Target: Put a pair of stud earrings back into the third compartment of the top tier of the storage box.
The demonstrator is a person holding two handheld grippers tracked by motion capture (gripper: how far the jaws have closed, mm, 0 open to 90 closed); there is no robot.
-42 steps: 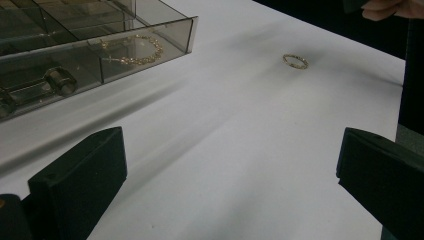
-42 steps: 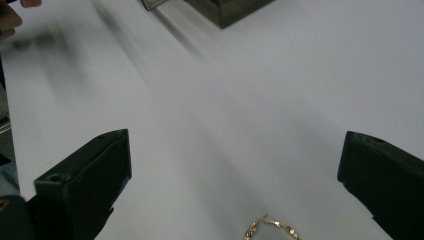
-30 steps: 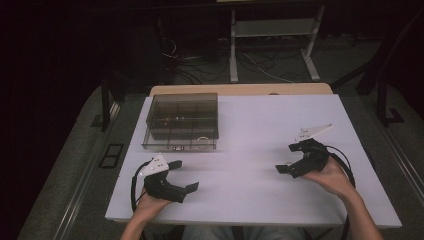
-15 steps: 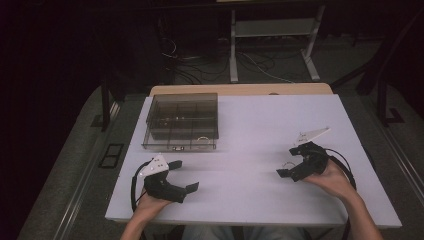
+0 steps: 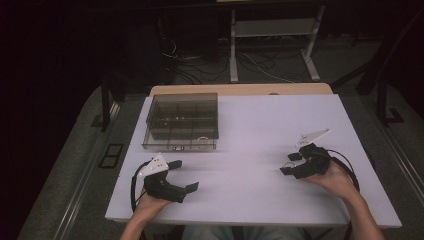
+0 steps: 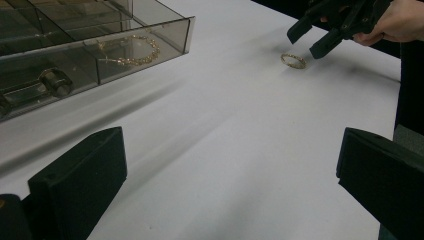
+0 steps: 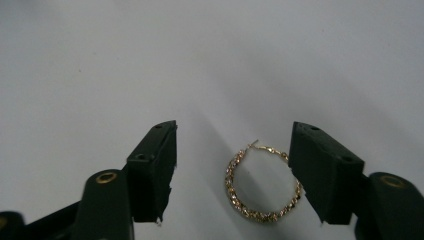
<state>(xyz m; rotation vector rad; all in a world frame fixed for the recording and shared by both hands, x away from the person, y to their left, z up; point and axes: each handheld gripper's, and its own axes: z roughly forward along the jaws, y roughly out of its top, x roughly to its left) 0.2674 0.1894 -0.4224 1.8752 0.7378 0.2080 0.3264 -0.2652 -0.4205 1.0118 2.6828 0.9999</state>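
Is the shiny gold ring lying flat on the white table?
Yes, the gold hoop lies flat on the table, between the open jaws of the right hand-held gripper.

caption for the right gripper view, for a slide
Right gripper jaws closing around a gold hoop earring lying on the white table, not yet gripped.

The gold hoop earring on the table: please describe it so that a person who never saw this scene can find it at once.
On the white table, look to the right side, at the right gripper. Between its open jaws, which have just been closing, lies the gold hoop earring, flat on the bare surface. Unlike the other gold hoop, it is outside the smoky clear box.
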